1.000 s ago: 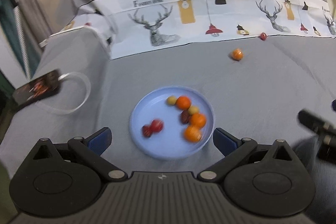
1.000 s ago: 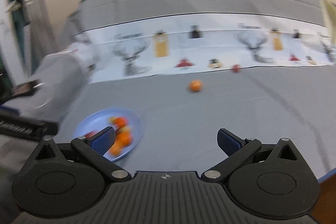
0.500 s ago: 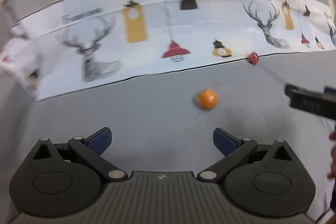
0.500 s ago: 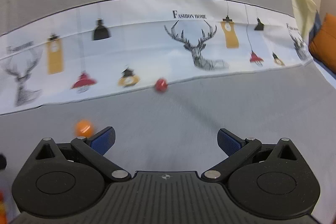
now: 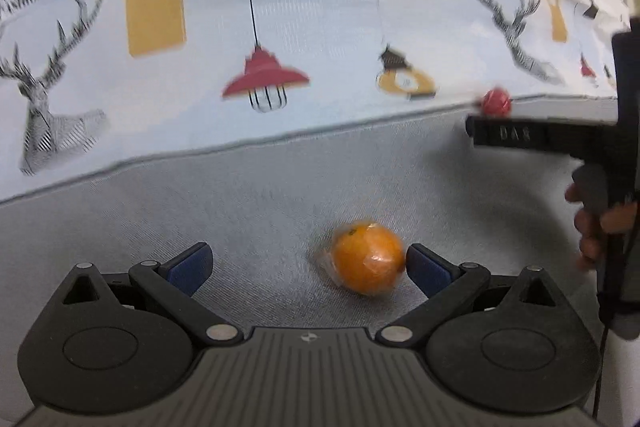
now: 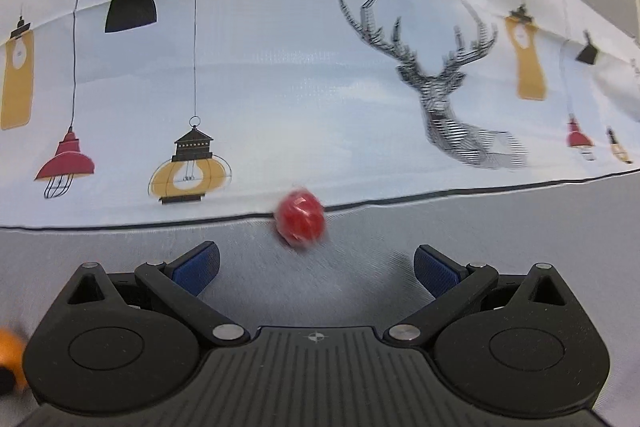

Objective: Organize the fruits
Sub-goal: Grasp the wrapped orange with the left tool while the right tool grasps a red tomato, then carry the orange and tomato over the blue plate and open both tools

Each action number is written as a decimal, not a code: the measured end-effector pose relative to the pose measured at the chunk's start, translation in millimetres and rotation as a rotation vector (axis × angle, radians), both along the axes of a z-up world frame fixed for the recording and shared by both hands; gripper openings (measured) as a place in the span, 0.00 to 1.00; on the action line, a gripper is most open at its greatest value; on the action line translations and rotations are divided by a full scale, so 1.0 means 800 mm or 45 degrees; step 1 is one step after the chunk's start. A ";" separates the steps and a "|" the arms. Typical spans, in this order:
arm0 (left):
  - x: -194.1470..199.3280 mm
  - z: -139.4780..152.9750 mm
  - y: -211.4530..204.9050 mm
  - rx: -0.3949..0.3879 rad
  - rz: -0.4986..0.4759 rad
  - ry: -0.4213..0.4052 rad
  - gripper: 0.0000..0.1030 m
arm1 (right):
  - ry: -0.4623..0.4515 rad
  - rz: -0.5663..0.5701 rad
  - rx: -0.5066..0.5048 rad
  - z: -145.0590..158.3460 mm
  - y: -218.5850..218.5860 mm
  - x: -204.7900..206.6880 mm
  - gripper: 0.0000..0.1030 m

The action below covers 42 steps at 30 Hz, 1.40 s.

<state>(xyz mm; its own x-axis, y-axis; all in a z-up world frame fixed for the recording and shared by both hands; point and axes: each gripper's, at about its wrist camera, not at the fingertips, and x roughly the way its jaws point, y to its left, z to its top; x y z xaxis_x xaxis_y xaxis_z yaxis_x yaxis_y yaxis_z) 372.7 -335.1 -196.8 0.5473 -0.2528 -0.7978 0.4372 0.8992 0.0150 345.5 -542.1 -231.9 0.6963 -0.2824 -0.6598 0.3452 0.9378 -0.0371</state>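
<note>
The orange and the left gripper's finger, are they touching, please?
Touching: the left wrist view shows the orange against one finger of the open left gripper.

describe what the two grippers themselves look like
Both match: the left gripper and right gripper have matte black ribbed bodies, two round side housings, silver pivot pins and blue-padded fingers. Seen side-on from the left wrist, the right gripper carries raised lettering and a dark cable.
</note>
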 end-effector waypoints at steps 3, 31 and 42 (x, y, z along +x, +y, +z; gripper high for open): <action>-0.002 -0.013 -0.004 0.050 -0.022 -0.018 1.00 | -0.050 -0.033 0.059 -0.018 -0.008 0.011 0.99; -0.256 0.239 0.169 -0.113 -0.136 -0.246 0.41 | -0.315 0.004 0.098 0.199 0.129 -0.253 0.29; -0.436 0.286 0.338 0.032 0.054 -0.219 0.41 | -0.318 0.281 0.205 0.270 0.298 -0.464 0.29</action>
